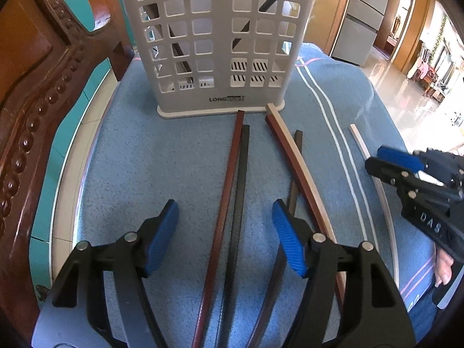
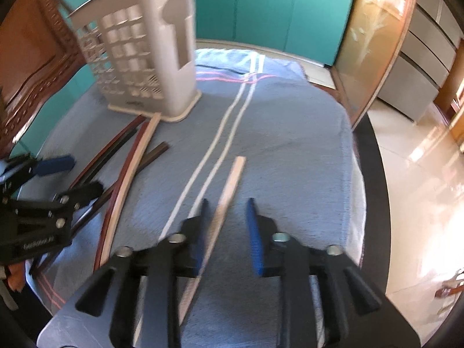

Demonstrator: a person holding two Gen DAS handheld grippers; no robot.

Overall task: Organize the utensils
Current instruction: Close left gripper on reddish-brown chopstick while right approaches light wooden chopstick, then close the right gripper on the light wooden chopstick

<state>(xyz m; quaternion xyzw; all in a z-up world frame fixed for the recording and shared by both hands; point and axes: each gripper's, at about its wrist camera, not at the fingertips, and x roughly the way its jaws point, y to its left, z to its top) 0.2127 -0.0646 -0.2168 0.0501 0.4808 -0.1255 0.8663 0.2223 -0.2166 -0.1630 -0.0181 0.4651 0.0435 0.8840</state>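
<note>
A grey slotted utensil holder (image 1: 214, 43) stands on the blue towel (image 1: 145, 159); it also shows in the right wrist view (image 2: 145, 55). Several chopsticks lie in front of it: a red-brown one (image 1: 229, 179), a black one (image 1: 240, 179), a red and a pale one (image 1: 293, 156) side by side, and a dark one (image 1: 295, 162). My left gripper (image 1: 224, 232) is open over the red-brown and black sticks. A lone pale chopstick (image 2: 229, 191) lies between the fingers of my open right gripper (image 2: 227, 217), which also shows in the left wrist view (image 1: 382, 159).
A carved wooden chair back (image 1: 37, 92) stands close at the left. Teal cabinets (image 2: 275, 8) are behind the table. The towel's right edge (image 2: 353, 174) drops to a tiled floor. The left gripper (image 2: 52, 179) is at the left of the right wrist view.
</note>
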